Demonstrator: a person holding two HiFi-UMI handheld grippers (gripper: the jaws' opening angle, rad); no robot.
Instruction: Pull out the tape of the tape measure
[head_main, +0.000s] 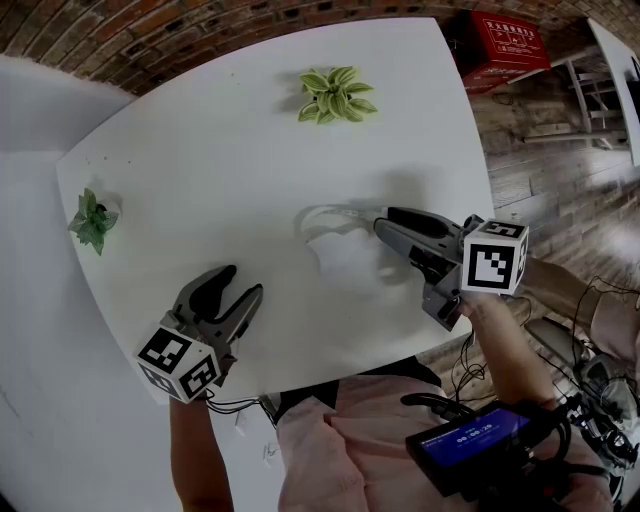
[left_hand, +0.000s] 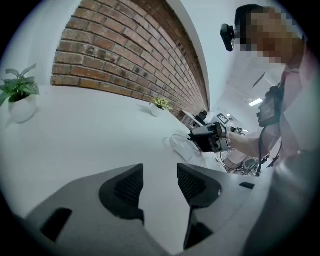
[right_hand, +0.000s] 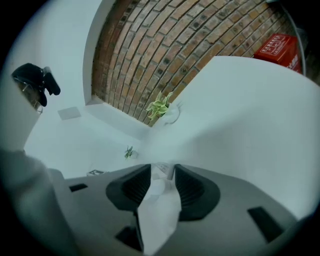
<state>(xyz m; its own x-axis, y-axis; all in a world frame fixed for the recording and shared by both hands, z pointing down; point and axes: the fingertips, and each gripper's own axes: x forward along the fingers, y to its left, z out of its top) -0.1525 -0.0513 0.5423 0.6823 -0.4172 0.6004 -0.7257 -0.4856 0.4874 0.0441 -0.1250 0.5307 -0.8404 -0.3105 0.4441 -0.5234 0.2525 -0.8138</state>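
Observation:
The tape measure is whitish and lies near the middle of the white table, with a loop of tape curling out to the left. My right gripper is at its right end. In the right gripper view a white piece of the tape measure lies between the jaws of the right gripper, which stand slightly apart and do not clearly press on it. My left gripper hovers near the table's front left edge, open and empty. From there the tape measure shows far ahead.
A potted plant stands at the table's far side and a smaller one at its left edge. A red box sits on the floor beyond the table. A device with a blue screen hangs at the person's waist.

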